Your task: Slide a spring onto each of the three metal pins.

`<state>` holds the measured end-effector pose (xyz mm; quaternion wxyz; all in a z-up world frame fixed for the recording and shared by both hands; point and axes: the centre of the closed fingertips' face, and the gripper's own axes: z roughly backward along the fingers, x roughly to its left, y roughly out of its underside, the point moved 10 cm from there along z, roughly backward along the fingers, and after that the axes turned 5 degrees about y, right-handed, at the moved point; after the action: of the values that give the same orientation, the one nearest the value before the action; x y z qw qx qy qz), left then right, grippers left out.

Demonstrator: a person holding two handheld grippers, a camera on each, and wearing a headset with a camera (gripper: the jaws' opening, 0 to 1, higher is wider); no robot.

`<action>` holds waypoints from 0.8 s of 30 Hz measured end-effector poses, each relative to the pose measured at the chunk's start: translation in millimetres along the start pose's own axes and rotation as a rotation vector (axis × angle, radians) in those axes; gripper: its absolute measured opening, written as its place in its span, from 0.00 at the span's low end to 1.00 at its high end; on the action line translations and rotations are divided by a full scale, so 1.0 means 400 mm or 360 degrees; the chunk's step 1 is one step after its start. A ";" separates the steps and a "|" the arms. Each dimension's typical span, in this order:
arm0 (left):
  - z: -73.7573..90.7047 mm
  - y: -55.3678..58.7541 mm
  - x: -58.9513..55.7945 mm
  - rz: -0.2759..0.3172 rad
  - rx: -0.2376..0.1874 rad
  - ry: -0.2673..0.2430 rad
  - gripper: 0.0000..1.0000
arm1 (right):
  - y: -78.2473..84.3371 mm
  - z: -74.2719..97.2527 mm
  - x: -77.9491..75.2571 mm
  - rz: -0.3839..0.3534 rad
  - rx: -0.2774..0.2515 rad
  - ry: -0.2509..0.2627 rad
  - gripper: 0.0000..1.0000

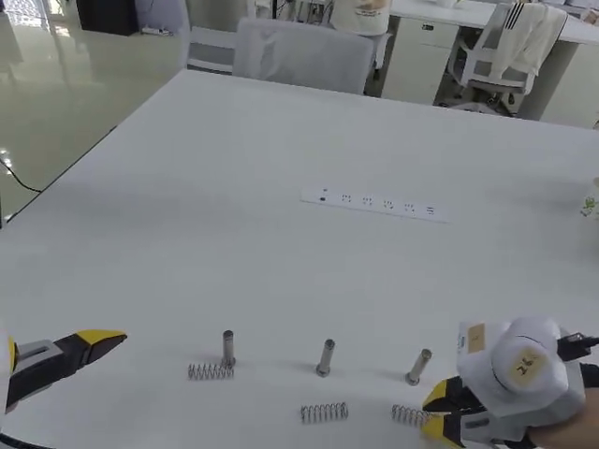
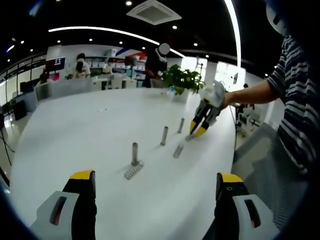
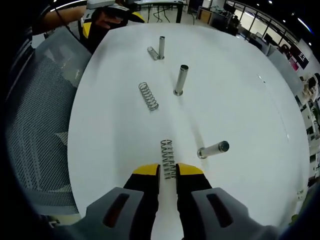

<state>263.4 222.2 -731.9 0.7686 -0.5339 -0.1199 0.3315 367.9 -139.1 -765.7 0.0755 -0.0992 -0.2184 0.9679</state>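
Note:
Three metal pins stand in a row on the white table: left pin [image 1: 227,348], middle pin [image 1: 326,357], right pin [image 1: 418,367]. A spring lies by each: left spring [image 1: 211,371], middle spring [image 1: 325,412], right spring [image 1: 410,414]. My right gripper [image 3: 168,171] is low over the table, its jaws shut on the near end of the right spring [image 3: 168,155], just beside the right pin [image 3: 213,149]. It also appears in the head view [image 1: 435,412]. My left gripper [image 2: 156,176] stands wide open with nothing in it, left of the left pin [image 2: 134,153].
A white power strip [image 1: 374,204] lies across the table's middle. Grey chairs [image 1: 299,51] stand at the far edge. A mesh chair [image 3: 45,115] is beside the near edge. A potted plant [image 2: 182,79] sits beyond the pins. People stand in the background.

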 end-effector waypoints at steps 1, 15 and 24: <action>0.000 0.001 0.000 0.0001 0.0001 -0.0001 0.97 | 0.000 -0.001 0.000 0.0000 -0.0001 -0.0001 0.10; -0.001 0.005 -0.007 0.0005 0.0014 0.0010 0.97 | 0.011 -0.012 -0.001 0.0062 0.0001 -0.0019 0.08; 0.006 0.006 -0.020 0.0010 0.0012 0.0039 0.97 | 0.003 0.014 0.005 0.0066 -0.0037 -0.0003 0.08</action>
<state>255.2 219.6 -731.7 0.7709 -0.5354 -0.1075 0.3279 364.6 -142.2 -761.8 0.0541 -0.1036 -0.2276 0.9667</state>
